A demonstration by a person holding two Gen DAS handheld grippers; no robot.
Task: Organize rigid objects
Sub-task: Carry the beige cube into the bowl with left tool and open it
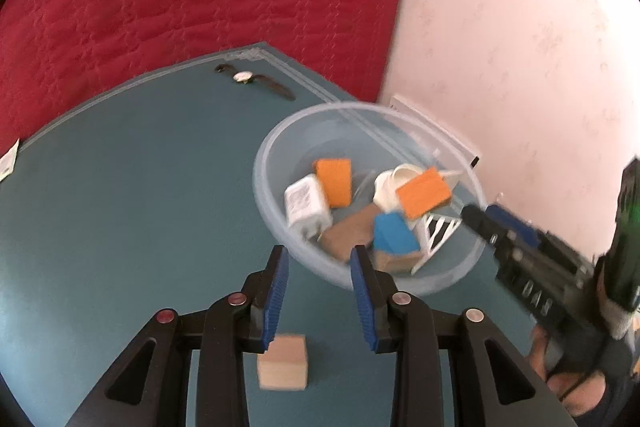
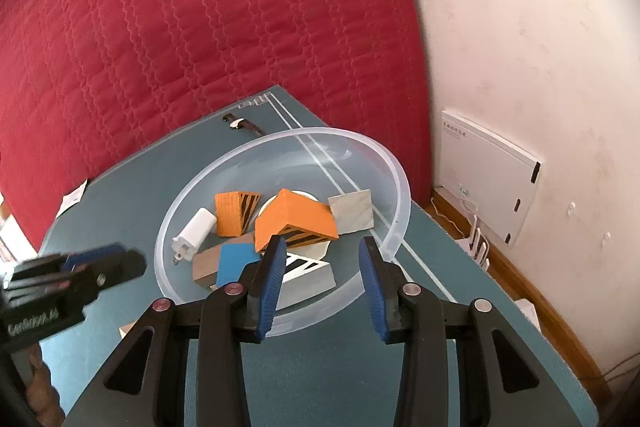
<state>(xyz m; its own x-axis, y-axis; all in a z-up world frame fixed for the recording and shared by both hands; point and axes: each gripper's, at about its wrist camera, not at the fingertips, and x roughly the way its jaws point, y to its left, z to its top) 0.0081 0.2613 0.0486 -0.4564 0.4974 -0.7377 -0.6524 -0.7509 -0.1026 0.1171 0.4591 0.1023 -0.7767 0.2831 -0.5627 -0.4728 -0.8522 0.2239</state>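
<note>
Left gripper gapes empty — wooden cube just below.

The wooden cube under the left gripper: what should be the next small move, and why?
Probably lower the left gripper over the wooden cube and close on it. The cube lies alone on the teal mat, just below the parted, empty fingers, while the other blocks are already in the clear bowl. The right gripper hovers empty at the bowl's near rim.

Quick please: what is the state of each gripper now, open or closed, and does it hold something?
Left gripper: open, holding nothing; wooden cube lies below it.
Right gripper: open, holding nothing, over the bowl.
</note>
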